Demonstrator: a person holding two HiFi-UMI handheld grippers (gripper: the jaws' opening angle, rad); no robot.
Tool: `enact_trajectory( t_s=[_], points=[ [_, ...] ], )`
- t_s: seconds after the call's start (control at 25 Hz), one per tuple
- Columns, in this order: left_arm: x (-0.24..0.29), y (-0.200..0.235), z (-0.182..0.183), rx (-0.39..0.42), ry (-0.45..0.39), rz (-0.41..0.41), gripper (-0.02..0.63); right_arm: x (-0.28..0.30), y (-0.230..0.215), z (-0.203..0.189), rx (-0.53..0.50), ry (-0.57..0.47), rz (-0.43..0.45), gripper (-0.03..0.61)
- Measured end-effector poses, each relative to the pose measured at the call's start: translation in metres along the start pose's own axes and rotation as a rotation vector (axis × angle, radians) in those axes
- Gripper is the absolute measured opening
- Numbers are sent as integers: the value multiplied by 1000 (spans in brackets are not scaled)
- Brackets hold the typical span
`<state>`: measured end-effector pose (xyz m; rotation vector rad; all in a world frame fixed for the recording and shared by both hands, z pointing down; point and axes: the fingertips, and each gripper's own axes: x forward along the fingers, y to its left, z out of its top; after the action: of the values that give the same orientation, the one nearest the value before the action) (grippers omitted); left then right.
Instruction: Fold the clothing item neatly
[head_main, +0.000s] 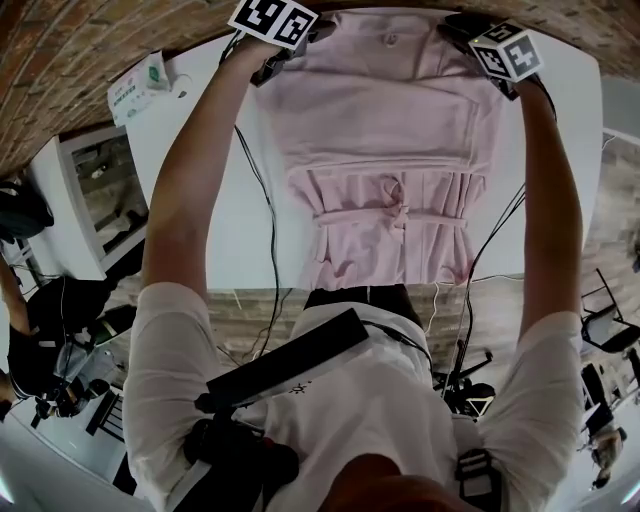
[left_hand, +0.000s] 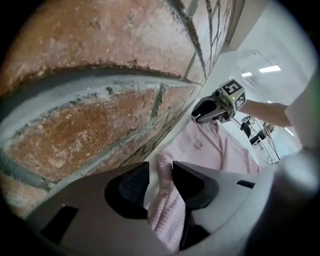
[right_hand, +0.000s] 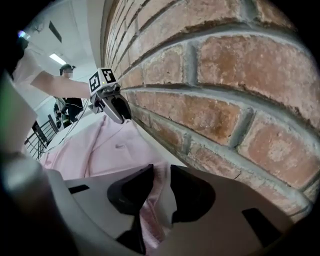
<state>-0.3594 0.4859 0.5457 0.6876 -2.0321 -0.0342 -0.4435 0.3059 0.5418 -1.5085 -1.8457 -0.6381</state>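
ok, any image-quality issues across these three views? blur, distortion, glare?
Head view: heavy fisheye, the white table edge bows; pink garment evenly lit and sharp. Left gripper view: black vignette at the corners, ceiling lights blown out, brick wall bulges. Right gripper view: same vignette, the wall's courses curve strongly.

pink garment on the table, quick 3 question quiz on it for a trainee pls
1. True or false: the pink garment lies spread on a white table.
2. What is between the left hand-held gripper's jaws? A) cable B) pink fabric C) nothing
3. What surface rises just beyond the right hand-held gripper?
Key: 1 true; 2 B; 3 brick wall.
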Motion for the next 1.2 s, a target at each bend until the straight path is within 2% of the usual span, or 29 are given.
enact_trajectory(
  t_s=[0.12,0.16,0.2,0.24,0.36,0.56,0.68,0.76,0.88,1.04,1.12,1.2],
  points=[
    [0,0,0,36,27,36,135,1,3,2,8,-15,32,106],
    [1,0,-1,64,36,56,119,1,7,5,-8,-18,46,87],
    [1,-2,0,95,41,73,77,1,12,7,-34,-15,57,43],
    [2,-5,0,127,41,89,29,1,14,7,-66,-4,57,32],
    [0,-13,3,204,24,115,20,-3,17,6,-127,9,47,28],
    [-33,-32,14,215,-116,35,20,-36,31,27,-185,-74,54,28],
    [-56,-50,12,284,-172,0,20,-57,54,35,-263,-106,40,28],
    [-69,-62,7,388,-169,22,20,-67,71,34,-330,-112,26,28],
    [-78,-85,-11,585,-140,82,20,-74,96,18,-439,-84,-4,28],
    [-72,-110,-44,899,-102,259,20,-78,122,-6,-521,-69,-37,29],
    [-64,-122,-61,1047,-80,322,20,-77,130,-25,-543,-39,-34,29],
    [-60,-133,-77,1104,-92,343,21,-76,135,-48,-560,13,-20,29]
  ],
)
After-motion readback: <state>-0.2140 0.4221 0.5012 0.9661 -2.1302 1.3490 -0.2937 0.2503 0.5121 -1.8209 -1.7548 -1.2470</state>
